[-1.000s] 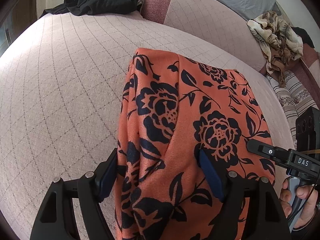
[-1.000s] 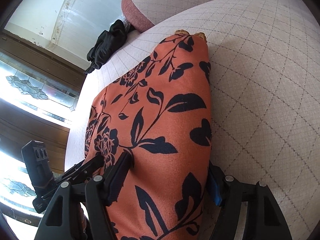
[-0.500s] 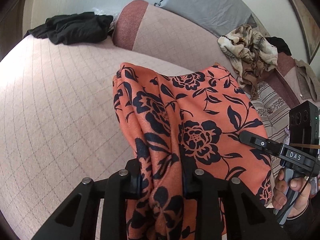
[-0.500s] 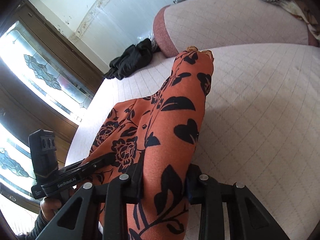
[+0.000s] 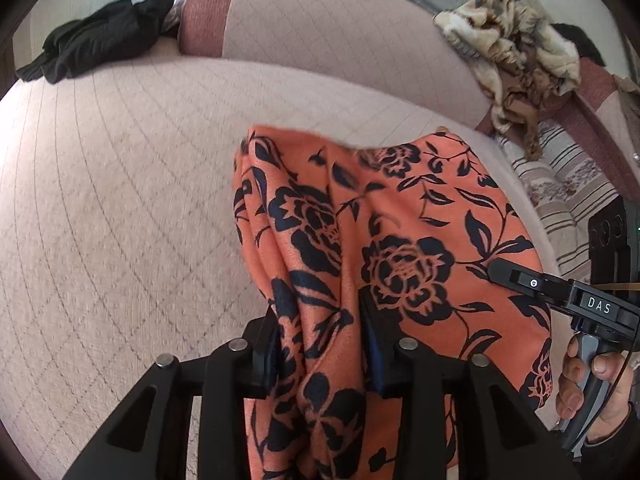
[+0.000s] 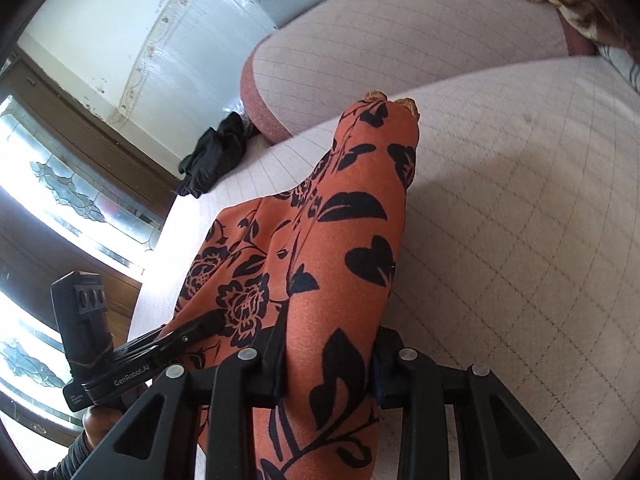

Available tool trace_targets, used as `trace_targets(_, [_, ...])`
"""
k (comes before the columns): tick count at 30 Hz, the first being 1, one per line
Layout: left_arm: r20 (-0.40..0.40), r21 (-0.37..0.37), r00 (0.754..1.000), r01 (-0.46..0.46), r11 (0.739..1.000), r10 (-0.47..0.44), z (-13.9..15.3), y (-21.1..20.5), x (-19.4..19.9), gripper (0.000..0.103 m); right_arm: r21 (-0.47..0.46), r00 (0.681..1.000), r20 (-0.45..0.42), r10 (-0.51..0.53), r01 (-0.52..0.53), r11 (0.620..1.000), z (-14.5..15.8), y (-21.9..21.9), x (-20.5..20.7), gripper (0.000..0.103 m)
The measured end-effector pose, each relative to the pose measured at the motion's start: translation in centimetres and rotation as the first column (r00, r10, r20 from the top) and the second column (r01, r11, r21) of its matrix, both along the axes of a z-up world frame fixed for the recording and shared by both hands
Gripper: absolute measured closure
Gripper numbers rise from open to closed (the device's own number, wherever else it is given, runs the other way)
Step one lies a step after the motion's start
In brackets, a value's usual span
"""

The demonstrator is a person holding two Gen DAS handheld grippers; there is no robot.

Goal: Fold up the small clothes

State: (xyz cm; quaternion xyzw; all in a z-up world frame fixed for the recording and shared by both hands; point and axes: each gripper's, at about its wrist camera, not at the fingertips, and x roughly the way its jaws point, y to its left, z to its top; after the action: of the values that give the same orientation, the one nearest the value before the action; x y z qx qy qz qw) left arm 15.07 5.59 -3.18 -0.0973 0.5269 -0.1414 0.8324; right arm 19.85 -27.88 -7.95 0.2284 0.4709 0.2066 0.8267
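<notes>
An orange garment with black flowers (image 5: 400, 240) hangs lifted over the pink quilted cushion (image 5: 120, 200); its far end still rests there. My left gripper (image 5: 324, 344) has a bunched fold of it between its pads, and its jaws are opening while the cloth still fills the gap. In the right wrist view the same garment (image 6: 340, 240) runs up from my right gripper (image 6: 330, 360), whose jaws are also opening around a thick fold. The right gripper's finger (image 5: 532, 282) reaches onto the cloth's right edge, with a hand on its handle.
A black garment (image 5: 100, 48) lies at the cushion's far left corner. A beige patterned pile (image 5: 516, 60) sits on the backrest (image 5: 320, 28) at the right, with striped fabric (image 5: 560, 184) below it. A glazed wooden door (image 6: 68, 192) stands beyond the cushion's edge.
Both grippers went from wide open around the flat garment to closed on bunched folds, then rose with the cloth. Both jaws now stand slightly wider than half a second ago.
</notes>
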Motion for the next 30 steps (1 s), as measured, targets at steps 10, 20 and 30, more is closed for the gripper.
trace_targets(10, [0.104, -0.012, 0.992, -0.075, 0.997, 0.076, 3.6, 3.9, -3.3, 0.030, -0.097, 0.982, 0.073, -0.172, 0.179, 0.979, 1.4, -2.3, -2.5, 0.041])
trace_targets(20, [0.020, 0.029, 0.993, -0.120, 0.992, 0.120, 0.5, 4.0, -2.3, 0.027, 0.009, 0.995, -0.042, -0.094, 0.095, 0.995, -1.4, 1.0, -0.1, 0.036])
trace_targets(30, [0.032, 0.055, 0.989, -0.146, 0.988, 0.144, 1.1, 4.3, -2.0, 0.025, 0.055, 0.990, -0.058, -0.126, 0.129, 0.990, -1.5, 1.2, 2.5, 0.032])
